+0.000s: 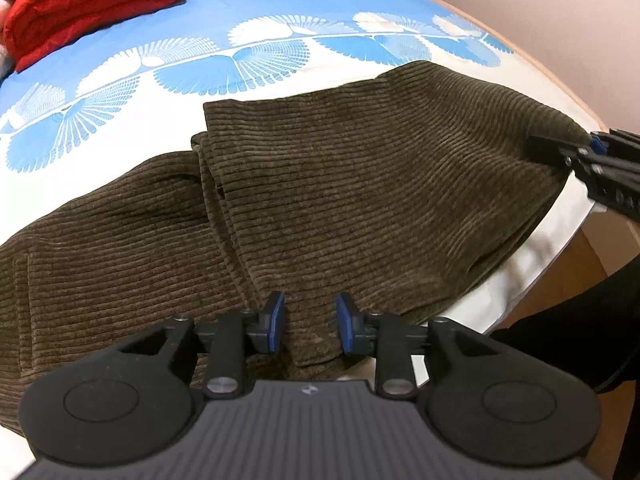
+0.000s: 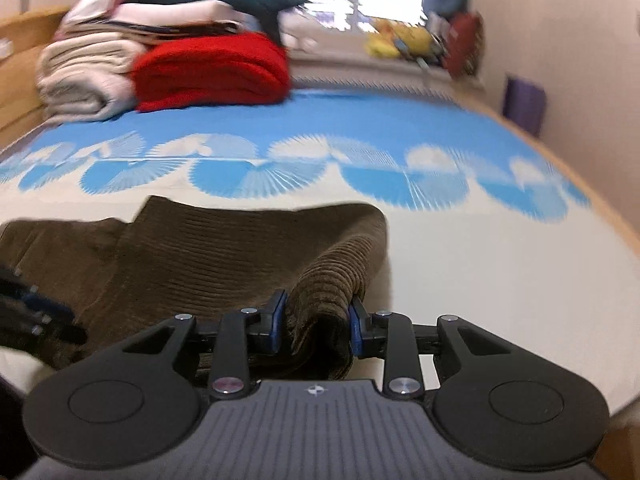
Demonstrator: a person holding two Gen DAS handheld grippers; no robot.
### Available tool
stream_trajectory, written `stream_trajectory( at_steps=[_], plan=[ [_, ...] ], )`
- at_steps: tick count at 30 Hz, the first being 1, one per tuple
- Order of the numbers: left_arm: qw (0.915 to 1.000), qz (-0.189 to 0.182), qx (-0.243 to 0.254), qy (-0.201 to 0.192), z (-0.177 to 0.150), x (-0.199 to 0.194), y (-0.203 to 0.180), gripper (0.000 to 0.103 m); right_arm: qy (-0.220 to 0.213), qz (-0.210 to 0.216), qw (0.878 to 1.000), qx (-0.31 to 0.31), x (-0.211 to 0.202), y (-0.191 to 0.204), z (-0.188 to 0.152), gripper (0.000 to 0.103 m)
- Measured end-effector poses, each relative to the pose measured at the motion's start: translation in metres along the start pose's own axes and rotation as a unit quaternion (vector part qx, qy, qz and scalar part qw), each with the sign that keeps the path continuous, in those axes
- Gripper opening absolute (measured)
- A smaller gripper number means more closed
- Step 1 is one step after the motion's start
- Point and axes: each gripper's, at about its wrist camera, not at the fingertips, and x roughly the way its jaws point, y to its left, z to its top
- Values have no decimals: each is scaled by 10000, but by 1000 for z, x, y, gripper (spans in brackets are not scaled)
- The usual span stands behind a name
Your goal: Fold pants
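Note:
Brown corduroy pants [image 1: 340,184] lie on the bed, folded over so one layer covers another. My left gripper [image 1: 310,326] is open, its blue-padded fingers apart over the near edge of the pants, with cloth showing between them. My right gripper [image 2: 318,326] is shut on a bunched fold of the pants [image 2: 332,276] and holds it raised off the sheet. It also shows in the left wrist view [image 1: 576,156], gripping the pants' far right corner. The left gripper appears blurred at the left edge of the right wrist view [image 2: 36,312].
The bed has a blue and white fan-pattern sheet [image 1: 280,20]. A folded red blanket [image 2: 212,72] and a pile of pale bedding [image 2: 88,68] sit at the far end. The bed's edge [image 1: 560,240] and wooden floor lie to the right. A windowsill holds toys [image 2: 404,44].

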Motion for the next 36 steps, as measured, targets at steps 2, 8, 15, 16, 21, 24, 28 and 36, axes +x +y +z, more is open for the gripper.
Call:
stream_trajectory(
  at_steps=[2, 8, 15, 16, 21, 24, 28, 36],
  plan=[
    [9999, -82, -107, -94, 4, -4, 2, 37, -179, 93, 9995, -237, -7, 11, 2, 31],
    [9729, -1545, -1354, -1058, 24, -39, 31, 77, -714, 697, 9863, -1316, -27, 58, 0, 31],
    [9557, -2247, -1527, -1133, 42, -30, 22, 87, -910, 1439, 9583, -2293, -37, 102, -12, 30],
    [9589, -2170, -1435, -1132, 45, -28, 18, 87, -924, 1510, 9538, -2427, -38, 107, -14, 30],
    [9731, -1490, -1299, -1180, 53, -18, 19, 76, -946, 1854, 9394, -2724, -39, 120, -15, 29],
    [9739, -1300, -1529, -1059, 53, -13, 34, 49, -926, 1965, 9360, -2769, -40, 123, -15, 29],
    [9803, -970, -1362, -1051, 46, -17, 45, 19, -728, 2144, 9372, -2651, -34, 120, -8, 30],
    [9751, -181, -1711, -1402, 23, -62, 106, 19, -42, 3885, 9147, -1109, -28, 98, 39, 56]
  ],
)
